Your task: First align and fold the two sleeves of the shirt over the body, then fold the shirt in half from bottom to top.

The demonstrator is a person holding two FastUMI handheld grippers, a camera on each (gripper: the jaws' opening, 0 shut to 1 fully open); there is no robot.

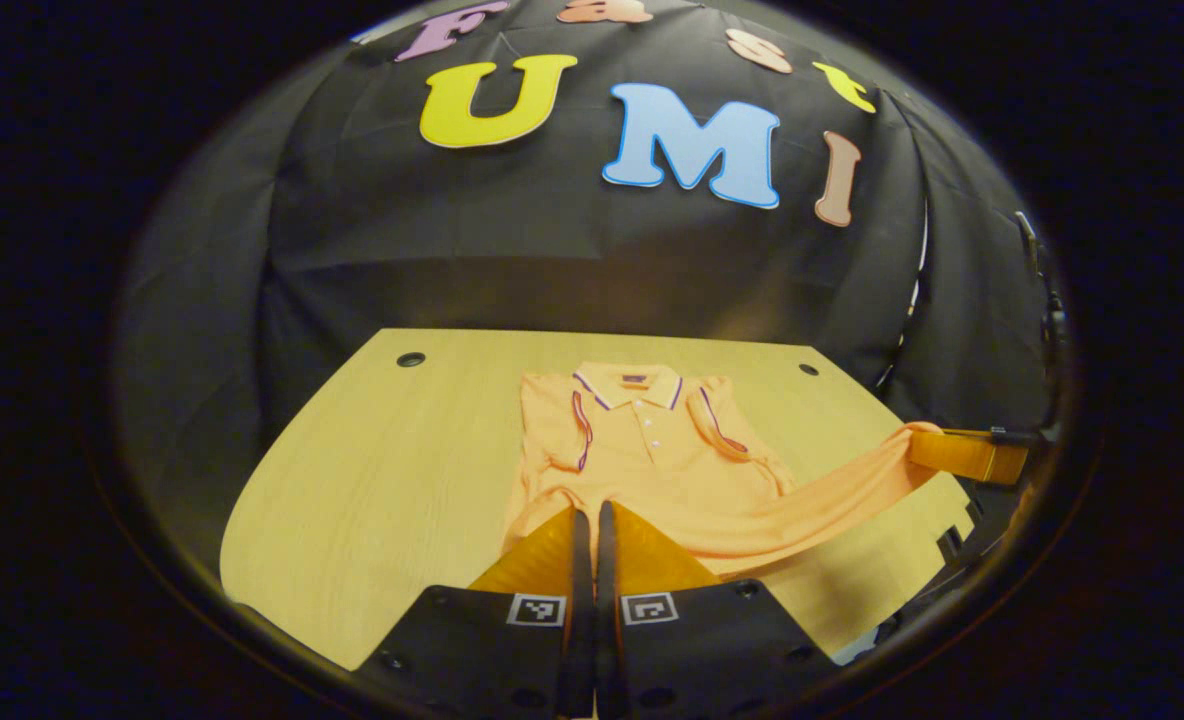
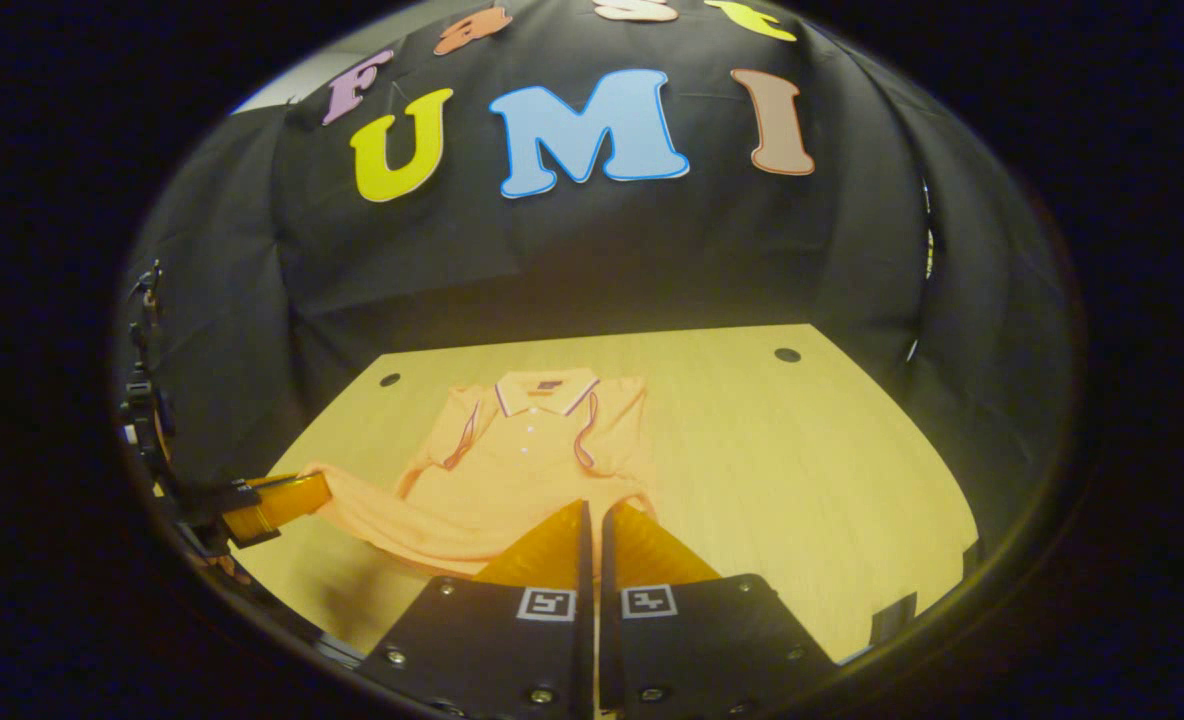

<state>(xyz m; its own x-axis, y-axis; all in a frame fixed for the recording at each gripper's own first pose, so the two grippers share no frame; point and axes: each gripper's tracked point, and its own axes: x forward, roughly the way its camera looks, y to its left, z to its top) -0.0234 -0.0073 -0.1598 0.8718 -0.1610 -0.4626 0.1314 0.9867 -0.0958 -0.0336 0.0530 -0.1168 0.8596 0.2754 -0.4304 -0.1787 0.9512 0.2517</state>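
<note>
Up close in the left gripper view, the left hand-held gripper (image 1: pixel 588 520) has its two fingers pressed together with barely a slit between them, pinching the bottom hem of the orange polo shirt (image 1: pixel 642 450) at one corner. Same story in the right gripper view: the right hand-held gripper (image 2: pixel 592 520) is clamped tight on the other bottom corner of the shirt (image 2: pixel 522 460). Each one also turns up at the edge of the other's picture, out to the side, with the hem stretched in a long band between them and lifted off the wooden worktop (image 1: pixel 382 480).

Further back, the upper part of the shirt lies flat on the worktop (image 2: pixel 802 470), front side up, collar pointing to the far edge. Both sleeves with their striped trim are already folded in over the chest, so the body looks like a narrow rectangle. Two small dark round holes sit near the far corners of the worktop. Behind it hangs the black cloth wall of the booth.
</note>
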